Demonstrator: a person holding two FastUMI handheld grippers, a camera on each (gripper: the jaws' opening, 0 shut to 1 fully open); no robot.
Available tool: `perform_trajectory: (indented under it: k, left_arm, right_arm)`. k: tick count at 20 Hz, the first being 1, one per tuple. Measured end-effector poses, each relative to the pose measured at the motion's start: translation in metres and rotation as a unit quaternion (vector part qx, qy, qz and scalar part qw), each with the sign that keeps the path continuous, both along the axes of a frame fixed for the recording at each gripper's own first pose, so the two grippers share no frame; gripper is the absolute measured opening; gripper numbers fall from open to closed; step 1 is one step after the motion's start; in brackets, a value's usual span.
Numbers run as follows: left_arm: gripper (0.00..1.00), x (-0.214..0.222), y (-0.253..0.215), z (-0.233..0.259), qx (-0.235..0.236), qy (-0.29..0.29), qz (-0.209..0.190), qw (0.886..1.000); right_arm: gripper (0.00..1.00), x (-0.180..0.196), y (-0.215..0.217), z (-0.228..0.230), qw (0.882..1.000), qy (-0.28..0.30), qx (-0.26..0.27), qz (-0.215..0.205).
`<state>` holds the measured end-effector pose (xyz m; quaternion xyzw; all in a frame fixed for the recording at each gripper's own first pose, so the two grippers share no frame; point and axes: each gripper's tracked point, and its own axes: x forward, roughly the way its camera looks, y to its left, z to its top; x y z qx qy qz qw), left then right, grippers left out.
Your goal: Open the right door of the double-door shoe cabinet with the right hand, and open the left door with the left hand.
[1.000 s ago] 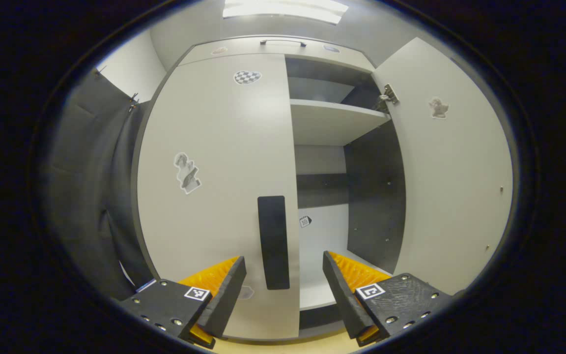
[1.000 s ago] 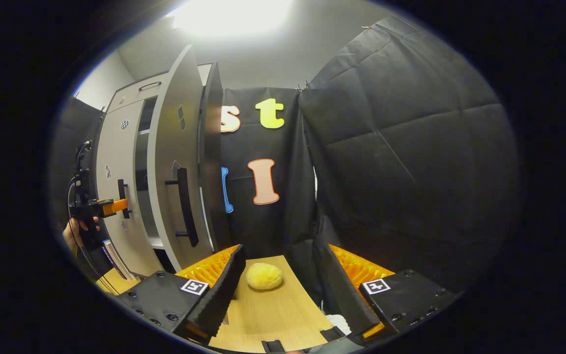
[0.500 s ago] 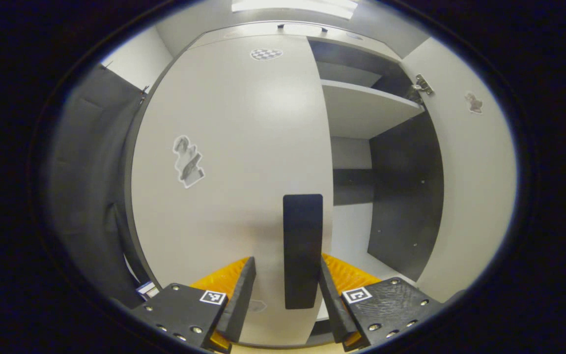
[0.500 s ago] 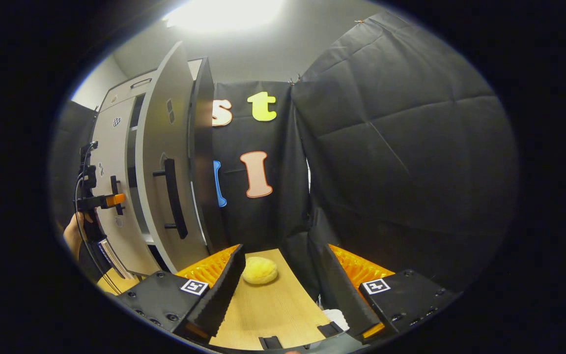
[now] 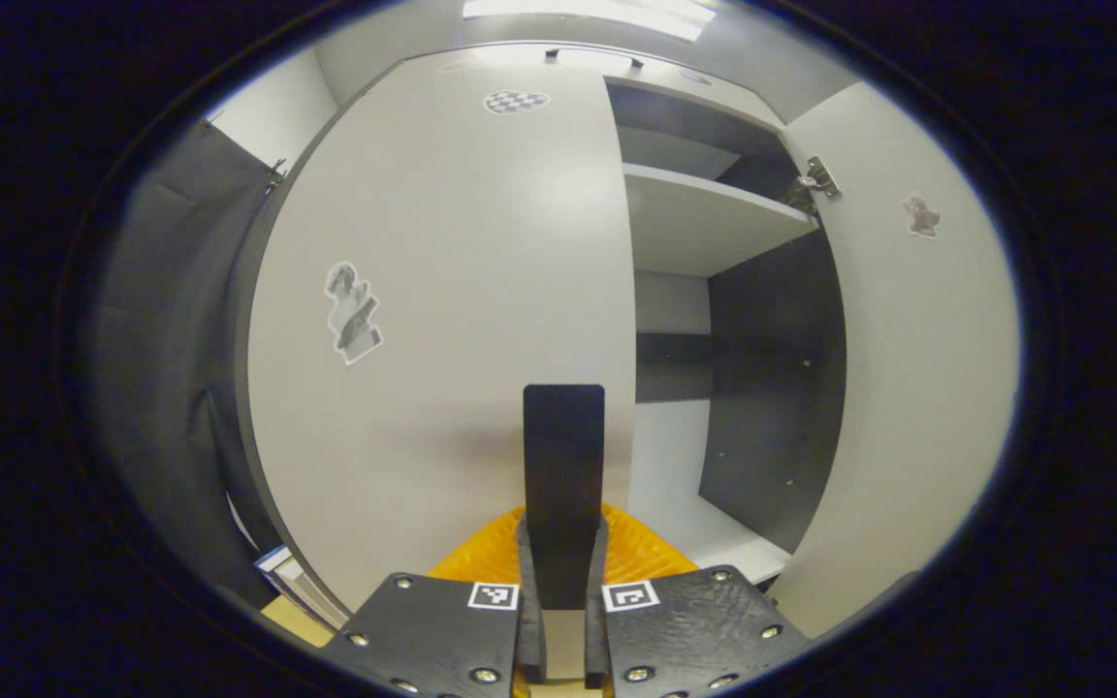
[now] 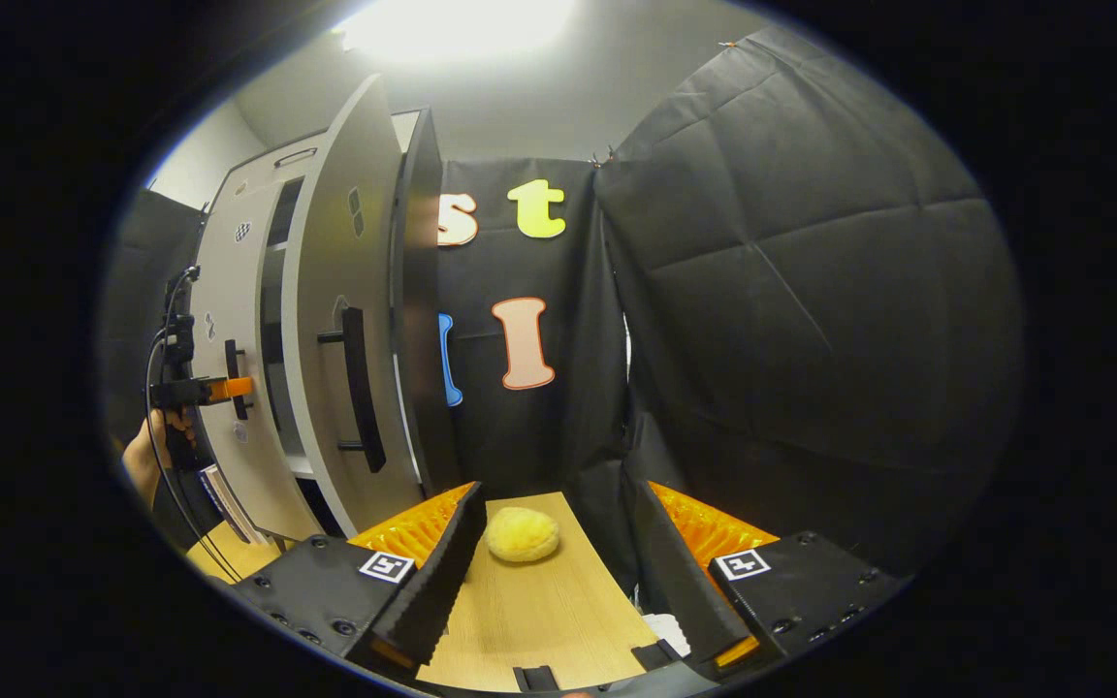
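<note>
Left claw point(image 5: 563, 620) clamped on the closed left door's flat black bar handle point(image 5: 563, 475); right claw point(image 6: 554, 572) apart above pale wood-grain tabletop point(image 6: 529, 620).

The left door point(image 5: 462, 291) is seen closed, left of the swung-out right door point(image 5: 908, 388); a shelf point(image 5: 704, 218) lies between them inside. A handle point(image 5: 563, 485) is mounted on the left door's right edge.

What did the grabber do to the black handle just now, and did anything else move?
The left hand-held gripper moved in on the left door's black handle and squeezed shut on it. The left door is still closed, the right door still stands open, and the right hand-held gripper stays open, away from the cabinet, above the yellow ball.
</note>
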<state>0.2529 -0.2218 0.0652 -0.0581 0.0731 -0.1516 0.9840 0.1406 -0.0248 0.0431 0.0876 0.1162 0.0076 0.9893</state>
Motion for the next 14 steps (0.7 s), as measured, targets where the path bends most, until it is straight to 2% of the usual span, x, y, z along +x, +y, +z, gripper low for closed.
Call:
perform_trajectory:
  k: [4, 5, 7, 8, 14]
  left_arm:
    - [0.18, -0.015, 0.007, 0.004, -0.002, -0.004, -0.015, 1.0]
    - [0.17, -0.02, 0.008, 0.007, -0.001, -0.005, -0.016, 1.0]
    - [0.16, -0.029, 0.012, 0.009, 0.001, -0.006, -0.018, 1.0]
    - [0.18, -0.032, 0.015, 0.01, 0.001, -0.006, -0.019, 1.0]
    - [0.17, -0.037, 0.027, 0.006, -0.001, -0.009, -0.029, 1.0]
  right_arm:
    - [0.96, 0.004, 0.011, 0.003, 1.0, -0.002, 0.007, 0.017]
    - [0.92, 0.004, 0.014, 0.003, 1.0, -0.002, 0.01, 0.022]
    - [0.92, 0.005, 0.019, 0.004, 0.999, -0.005, 0.013, 0.03]
    - [0.96, 0.005, 0.021, 0.005, 0.999, -0.006, 0.013, 0.034]
    - [0.97, 0.006, 0.024, 0.01, 0.999, -0.012, 0.0, 0.048]
